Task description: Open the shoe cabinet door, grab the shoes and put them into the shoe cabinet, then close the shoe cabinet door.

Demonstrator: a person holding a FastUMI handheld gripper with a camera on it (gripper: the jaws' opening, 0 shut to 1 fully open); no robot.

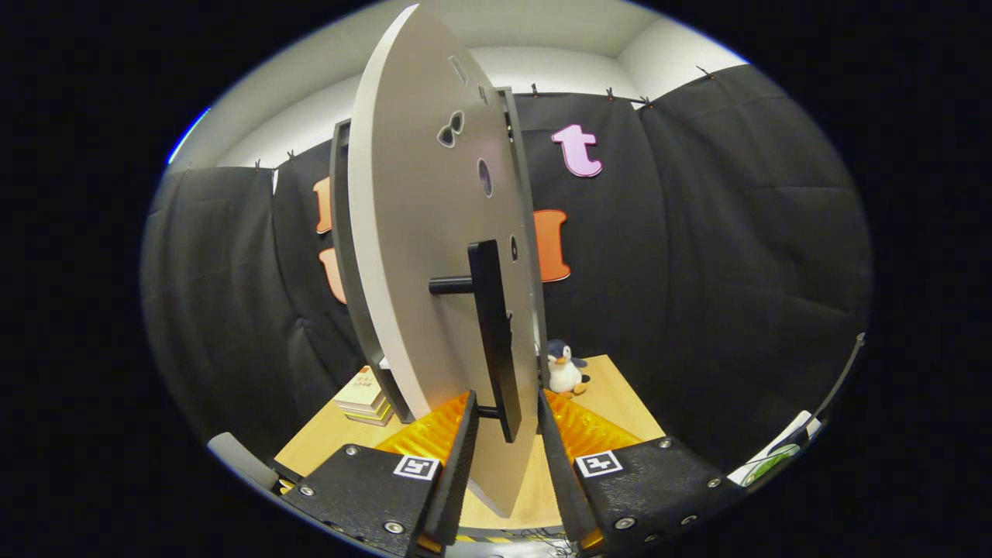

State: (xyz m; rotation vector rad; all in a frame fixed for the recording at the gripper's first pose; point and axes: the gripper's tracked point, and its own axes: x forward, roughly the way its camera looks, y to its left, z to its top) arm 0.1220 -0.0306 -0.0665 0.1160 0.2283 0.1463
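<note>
Your view is dominated by the shoe cabinet door, a pale grey panel swung out edge-on toward you, so that it rises from between the fingers almost to the top of what you see, with several small holes cut through its upper half. Behind it stands the dark frame of the shoe cabinet, showing as a narrow band along the door's far edge on the left and again on the right; you cannot see into the cabinet from here. Under everything lies the light wooden table, bare on the right side beyond your right finger. Mounted on the door's face is a long black bar handle, standing upright on two short pegs, and its lower end sits right in the gap between your fingers. Your gripper is partly open, its fingers straddling the door's lower edge and the handle's foot; a clear gap shows on each side of the handle, so neither finger presses on it. To the left of the door, on the table beside the cabinet's base, rests a small stack of books. Just to the right of the door, beyond your right finger, a little plush penguin stands upright on the table near the black wall.
</note>
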